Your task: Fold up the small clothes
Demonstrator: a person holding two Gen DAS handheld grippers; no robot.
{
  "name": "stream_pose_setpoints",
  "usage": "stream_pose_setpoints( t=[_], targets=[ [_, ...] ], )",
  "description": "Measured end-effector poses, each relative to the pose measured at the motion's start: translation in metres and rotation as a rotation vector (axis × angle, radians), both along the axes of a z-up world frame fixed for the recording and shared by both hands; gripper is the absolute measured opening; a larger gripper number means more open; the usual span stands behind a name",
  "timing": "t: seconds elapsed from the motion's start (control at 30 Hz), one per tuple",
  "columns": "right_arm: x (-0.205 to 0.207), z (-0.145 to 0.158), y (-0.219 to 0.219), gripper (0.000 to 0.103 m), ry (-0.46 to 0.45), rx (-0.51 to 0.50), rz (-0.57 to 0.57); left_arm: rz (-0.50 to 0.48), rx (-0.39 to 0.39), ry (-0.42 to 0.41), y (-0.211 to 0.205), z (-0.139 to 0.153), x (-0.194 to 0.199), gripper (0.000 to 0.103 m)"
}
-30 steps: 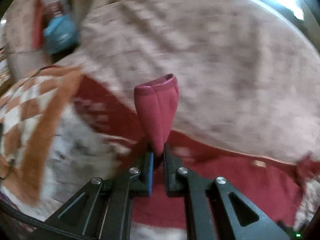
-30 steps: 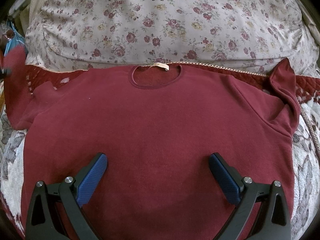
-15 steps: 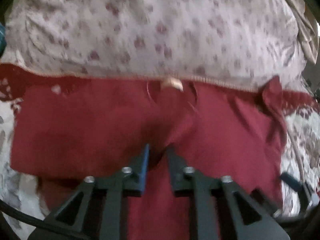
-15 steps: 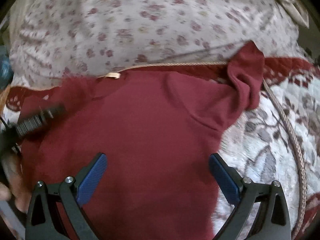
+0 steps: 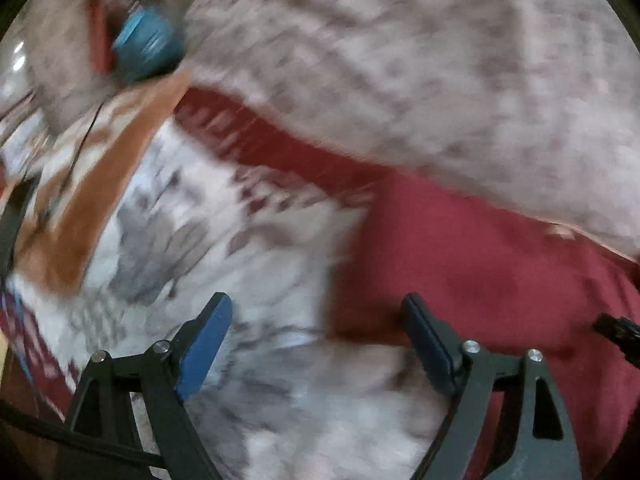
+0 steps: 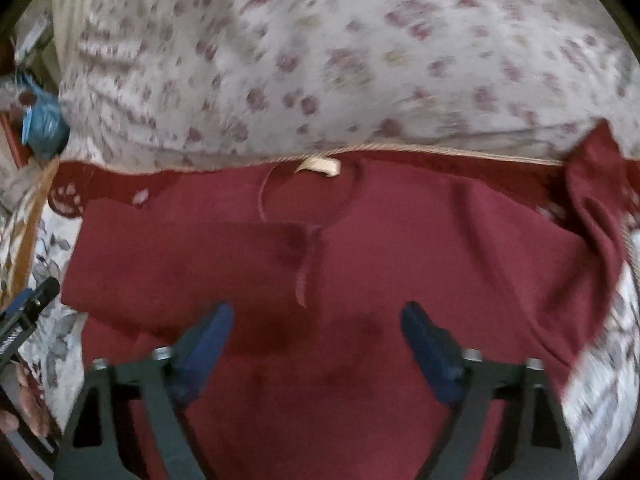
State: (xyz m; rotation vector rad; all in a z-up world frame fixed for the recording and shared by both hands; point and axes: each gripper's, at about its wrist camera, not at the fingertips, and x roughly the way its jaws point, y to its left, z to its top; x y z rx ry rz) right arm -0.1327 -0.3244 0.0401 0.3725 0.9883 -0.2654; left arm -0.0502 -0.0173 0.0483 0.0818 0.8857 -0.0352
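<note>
Maroon sweatshirt (image 6: pixel 360 280) lies flat, front up, on a floral quilt (image 6: pixel 60 332), neckline with its cream label (image 6: pixel 319 166) toward the flowered pillow (image 6: pixel 340 60); the garment's sleeve on the view's left (image 6: pixel 180 260) lies folded across the chest, cuff near the centre line below the collar; the opposite sleeve (image 6: pixel 596 200) lies bunched at the far right edge, not folded in. Left gripper (image 5: pixel 316 334): jaws wide apart, empty, hanging over the quilt at the sweatshirt's side edge; view blurred. Right gripper (image 6: pixel 316 334): jaws wide apart, empty, above the lower body panel; contact with cloth cannot be told. Judgement: step in hand is sleeve folding, 1 of 2 done. Next move likely calls for the right gripper to reach the bunched sleeve, pinch near its cuff, untwist it and lay it across the chest; body folds not yet begun.
</note>
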Motion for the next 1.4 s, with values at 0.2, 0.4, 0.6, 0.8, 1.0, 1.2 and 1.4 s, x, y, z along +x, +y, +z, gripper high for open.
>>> stream_pose_setpoints(
  t=[0.2,0.4,0.6,0.8,1.0,1.2,1.4],
  targets=[
    [0.032,-0.006,0.006,0.013,-0.016,-0.069,0.034,0.087,-0.077,0.024,0.023,-0.001,0.016,0.085],
    [0.006,0.035,-0.013,0.011,-0.161,-0.11,-0.017,0.05,-0.038,0.028,0.004,-0.007,0.021,0.085],
    [-0.029,0.066,-0.05,0.007,-0.224,-0.166,-0.132,0.015,-0.027,0.019,-0.007,-0.007,0.018,0.085],
    [-0.054,0.058,-0.09,0.008,-0.157,-0.114,-0.193,0.01,-0.043,0.023,-0.006,-0.006,0.017,0.085],
    [-0.024,0.02,-0.057,0.066,-0.103,-0.007,-0.056,0.013,-0.032,0.036,-0.006,-0.007,0.019,0.085],
    [0.014,-0.015,-0.028,0.006,-0.023,-0.059,0.014,0.041,-0.043,0.052,0.002,-0.01,0.024,0.085],
    [-0.021,0.044,-0.056,0.005,-0.167,-0.171,-0.079,0.036,-0.051,0.058,0.004,-0.01,0.022,0.085]
  ],
)
